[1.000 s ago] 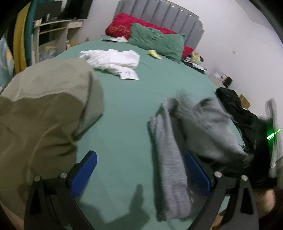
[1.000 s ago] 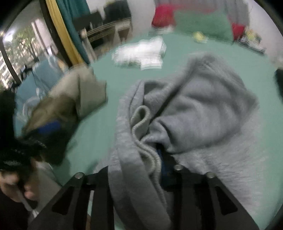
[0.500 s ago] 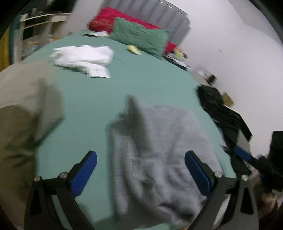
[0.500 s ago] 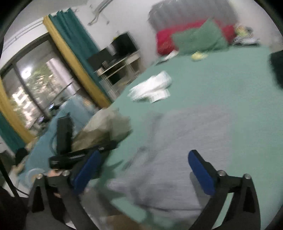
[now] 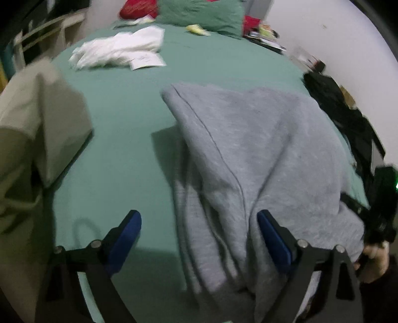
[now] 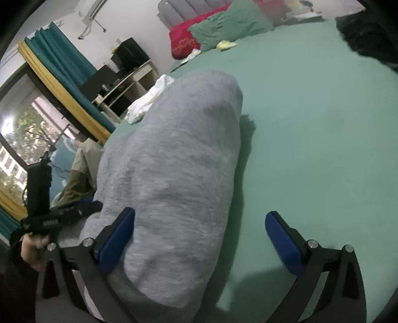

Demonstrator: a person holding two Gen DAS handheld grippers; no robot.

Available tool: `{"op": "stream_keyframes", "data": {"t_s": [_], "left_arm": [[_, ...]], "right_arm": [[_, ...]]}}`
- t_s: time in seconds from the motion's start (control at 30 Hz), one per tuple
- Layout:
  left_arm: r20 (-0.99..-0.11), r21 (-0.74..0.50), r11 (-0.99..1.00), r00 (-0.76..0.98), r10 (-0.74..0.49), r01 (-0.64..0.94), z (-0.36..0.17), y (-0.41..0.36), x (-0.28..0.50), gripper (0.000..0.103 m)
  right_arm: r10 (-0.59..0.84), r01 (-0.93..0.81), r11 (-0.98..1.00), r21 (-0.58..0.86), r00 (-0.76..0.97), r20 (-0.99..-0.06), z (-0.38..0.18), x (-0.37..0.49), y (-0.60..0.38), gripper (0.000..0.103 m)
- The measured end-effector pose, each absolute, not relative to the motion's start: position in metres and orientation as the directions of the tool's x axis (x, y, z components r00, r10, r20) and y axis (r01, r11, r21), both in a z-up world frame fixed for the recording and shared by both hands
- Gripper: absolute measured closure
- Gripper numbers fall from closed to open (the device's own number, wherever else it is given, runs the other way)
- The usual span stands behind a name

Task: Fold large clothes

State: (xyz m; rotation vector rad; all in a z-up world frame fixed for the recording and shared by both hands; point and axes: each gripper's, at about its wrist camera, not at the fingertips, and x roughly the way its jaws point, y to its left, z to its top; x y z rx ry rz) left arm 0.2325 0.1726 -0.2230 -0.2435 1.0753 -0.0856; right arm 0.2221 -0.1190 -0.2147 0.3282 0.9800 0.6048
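- While both grippers stand wide with nothing pinched, the grey sweatshirt [image 5: 261, 159] lies in a loose heap on the near part of the green bedsheet [image 5: 129, 119], its near edge spilling over the side of the bed
- Left gripper [image 5: 199, 238]: released; its jaws have just been closing a little, yet they remain well spread, with a fold of the grey sweatshirt lying between the blue pads [image 5: 272, 238] and neither pad pressing on it
- Right gripper [image 6: 199, 236]: released; its jaws have just been opening and now gape wide, the left pad just beside the sweatshirt's edge and the right pad over bare sheet
- In the right wrist view the sweatshirt [image 6: 174, 174] rises as a rounded grey mound running from the near edge toward the far left
- To the left of the sweatshirt, well apart from it, a khaki garment [image 5: 37, 129] lies folded on the near left corner of the bed
- Farther off, a white garment [image 5: 119, 49] with a paper tag lies crumpled on the sheet
- At the far end a green pillow [image 5: 199, 12] leans against a red pillow [image 5: 136, 10] by the headboard
- On the right edge of the bed sprawls a black garment [image 5: 348, 116]
- A person's hand [image 5: 375, 258] holds the right gripper's handle at the near right of the left wrist view; the other hand [image 6: 32, 248] grips the left tool at the near left of the right wrist view
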Motion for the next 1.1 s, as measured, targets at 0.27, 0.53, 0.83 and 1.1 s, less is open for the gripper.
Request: {"op": "stream_keyframes", "data": {"t_s": [0.27, 0.53, 0.83, 1.1], "left_arm": [[-0.773, -0.388, 0.918, 0.571, -0.277, -0.080, -0.195, 0.191, 0.270, 0.006], [-0.792, -0.507, 0.858, 0.440, -0.423, -0.088, -0.281, 0.183, 0.293, 0.000], [-0.753, -0.529, 0.840, 0.390, -0.530, 0.120, -0.278, 0.136, 0.288, 0.011], [-0.738, -0.515, 0.843, 0.419, -0.528, 0.156, -0.264, 0.114, 0.276, 0.066]], "right_arm": [[0.595, -0.354, 0.804, 0.478, 0.472, -0.650, -0.179, 0.237, -0.131, 0.002], [0.655, -0.330, 0.756, 0.566, 0.403, -0.639, -0.202, 0.273, -0.117, 0.002], [0.777, -0.302, 0.627, 0.718, 0.301, -0.552, -0.242, 0.278, -0.094, 0.004], [0.780, -0.340, 0.623, 0.704, 0.329, -0.532, -0.225, 0.261, -0.072, 0.036]]}}
